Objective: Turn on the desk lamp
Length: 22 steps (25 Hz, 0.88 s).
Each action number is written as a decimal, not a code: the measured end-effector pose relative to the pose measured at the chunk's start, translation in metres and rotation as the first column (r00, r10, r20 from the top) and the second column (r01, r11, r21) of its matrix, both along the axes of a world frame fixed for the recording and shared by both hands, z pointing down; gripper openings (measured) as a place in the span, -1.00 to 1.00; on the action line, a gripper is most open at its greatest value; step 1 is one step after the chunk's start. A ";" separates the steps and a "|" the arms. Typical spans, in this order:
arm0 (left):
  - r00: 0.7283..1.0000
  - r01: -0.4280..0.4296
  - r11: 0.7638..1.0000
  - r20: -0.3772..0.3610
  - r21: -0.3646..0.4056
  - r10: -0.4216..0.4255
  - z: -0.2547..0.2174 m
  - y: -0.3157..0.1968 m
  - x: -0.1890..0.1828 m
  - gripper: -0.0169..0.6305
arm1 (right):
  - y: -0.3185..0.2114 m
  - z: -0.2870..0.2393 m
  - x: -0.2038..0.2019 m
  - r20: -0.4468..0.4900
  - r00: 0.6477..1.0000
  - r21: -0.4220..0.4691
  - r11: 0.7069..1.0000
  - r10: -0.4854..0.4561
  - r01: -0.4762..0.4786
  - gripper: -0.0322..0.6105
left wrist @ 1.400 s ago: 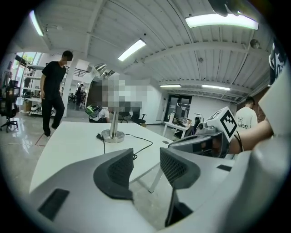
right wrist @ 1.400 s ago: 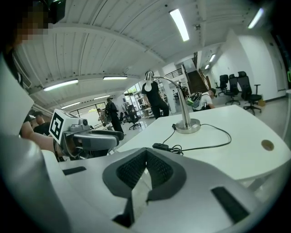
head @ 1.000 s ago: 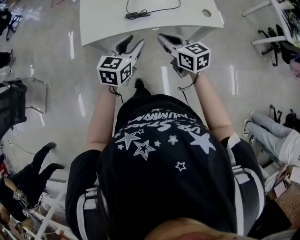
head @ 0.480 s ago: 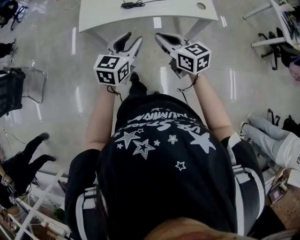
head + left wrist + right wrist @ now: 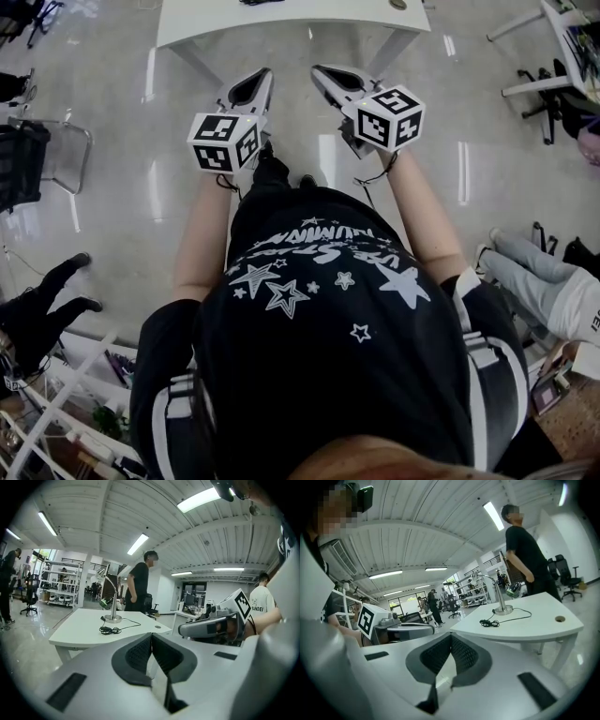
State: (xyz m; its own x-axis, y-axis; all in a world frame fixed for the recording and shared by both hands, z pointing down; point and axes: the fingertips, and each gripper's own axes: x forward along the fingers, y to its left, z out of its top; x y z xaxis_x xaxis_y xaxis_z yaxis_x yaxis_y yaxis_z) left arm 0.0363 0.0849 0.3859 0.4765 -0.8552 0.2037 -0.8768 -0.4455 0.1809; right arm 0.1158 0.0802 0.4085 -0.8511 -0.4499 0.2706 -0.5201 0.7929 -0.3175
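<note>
The left gripper [image 5: 256,79] has just been closed on nothing; the right gripper [image 5: 324,73] is pinched shut, empty too. Both are aimed at the desk lamp [image 5: 112,618], left of middle on the white table [image 5: 84,631], likely so its switch can be pushed.

The head camera looked steeply down over the person, catching only an edge of the white desk [image 5: 234,23]. Both gripper cameras faced that desk from well back, seemingly level, sharing the desk lamp [image 5: 112,618].

A glossy pale floor [image 5: 112,187] reflects long ceiling strip lights [image 5: 201,498]. A white bench [image 5: 328,11] stands ahead; metal shelving [image 5: 61,581] and black office chairs [image 5: 565,576] line the open room.
</note>
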 end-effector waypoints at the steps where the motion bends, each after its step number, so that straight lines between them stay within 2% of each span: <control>1: 1.000 0.004 1.000 0.002 -0.001 -0.004 0.001 0.003 -0.001 -0.91 | 0.003 0.001 -0.001 -0.002 1.000 -0.001 1.000 -0.001 0.001 -0.89; 11: 0.999 0.041 0.999 -0.010 -0.002 -0.041 -0.004 0.022 -0.021 -0.91 | 0.019 0.002 -0.017 -0.030 0.999 0.011 1.000 -0.019 0.020 -0.89; 22: 0.999 0.034 0.999 -0.011 0.011 -0.034 -0.013 0.016 -0.011 -0.91 | 0.012 -0.009 -0.002 -0.028 1.000 0.036 0.999 0.007 -0.006 -0.89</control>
State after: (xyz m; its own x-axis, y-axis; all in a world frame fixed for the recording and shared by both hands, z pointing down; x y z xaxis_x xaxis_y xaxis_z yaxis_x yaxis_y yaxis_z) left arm 0.0249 0.1010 0.3733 0.4491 -0.8733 0.1890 -0.8897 -0.4174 0.1850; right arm 0.1135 0.0918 0.3993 -0.8406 -0.4649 0.2780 -0.5333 0.8002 -0.2744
